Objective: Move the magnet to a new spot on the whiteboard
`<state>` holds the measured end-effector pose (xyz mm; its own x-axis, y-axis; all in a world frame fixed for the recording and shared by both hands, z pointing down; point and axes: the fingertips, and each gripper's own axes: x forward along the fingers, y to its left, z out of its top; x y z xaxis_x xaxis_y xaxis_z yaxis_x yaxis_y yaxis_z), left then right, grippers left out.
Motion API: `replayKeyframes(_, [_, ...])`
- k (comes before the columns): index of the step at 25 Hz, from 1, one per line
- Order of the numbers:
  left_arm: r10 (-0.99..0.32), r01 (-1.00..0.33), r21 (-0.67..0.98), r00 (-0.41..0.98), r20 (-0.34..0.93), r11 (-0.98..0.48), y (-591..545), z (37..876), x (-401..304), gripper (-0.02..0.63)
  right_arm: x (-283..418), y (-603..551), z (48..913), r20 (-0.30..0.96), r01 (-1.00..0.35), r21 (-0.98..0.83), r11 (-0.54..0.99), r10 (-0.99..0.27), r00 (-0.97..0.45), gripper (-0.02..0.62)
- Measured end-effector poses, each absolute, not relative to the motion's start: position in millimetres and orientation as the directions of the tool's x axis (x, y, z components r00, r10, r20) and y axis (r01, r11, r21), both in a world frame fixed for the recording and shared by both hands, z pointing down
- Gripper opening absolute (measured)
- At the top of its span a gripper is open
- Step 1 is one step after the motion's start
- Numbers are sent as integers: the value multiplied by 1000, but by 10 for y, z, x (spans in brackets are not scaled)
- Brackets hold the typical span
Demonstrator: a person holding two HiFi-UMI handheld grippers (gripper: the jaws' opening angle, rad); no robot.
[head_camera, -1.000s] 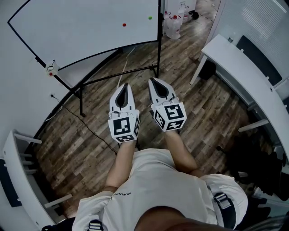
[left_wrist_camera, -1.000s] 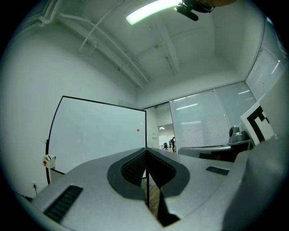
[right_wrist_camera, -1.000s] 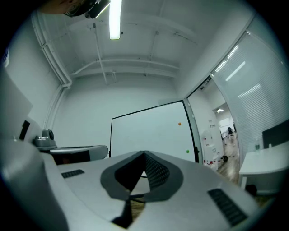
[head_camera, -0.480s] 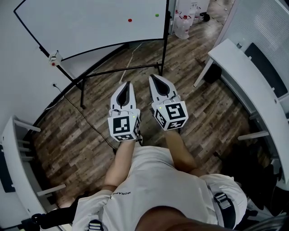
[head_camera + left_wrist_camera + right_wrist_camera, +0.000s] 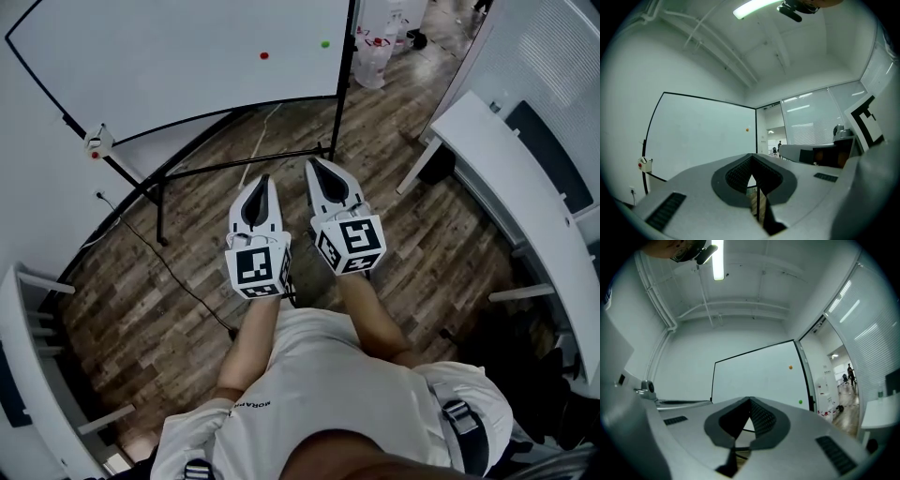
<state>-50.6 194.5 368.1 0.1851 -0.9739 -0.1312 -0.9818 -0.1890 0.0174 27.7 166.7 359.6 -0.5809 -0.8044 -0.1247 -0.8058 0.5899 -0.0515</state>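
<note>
Jaws pressed together on both grippers, the magnets well beyond reach.

Left gripper (image 5: 262,178) and right gripper (image 5: 312,163) are held side by side over the wood-plank floor (image 5: 422,225), both pointing toward the whiteboard (image 5: 169,66). Each pair of jaws meets tip to tip with nothing between, which suits an approach, since there is nothing to grip yet; they would have to spread before taking a magnet. The red magnet (image 5: 263,55) and the green magnet (image 5: 324,43) are small round buttons stuck high on the board near its right edge, close to each other and well apart from the grippers. Which of the two the task means I cannot tell. The board is a smooth white panel in a thin black frame on a black tube stand. The jaws are pale, smooth, tapered shells lined with dark ribbed pads.
</note>
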Motion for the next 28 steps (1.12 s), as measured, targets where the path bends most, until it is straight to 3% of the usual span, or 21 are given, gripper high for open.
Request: replayKeyframes(28, [-957,-963,10,266,-119,-269,-887,3468,-1554,2,-764,-1019,3442,-98,-878,-45,477,-877,-471,14])
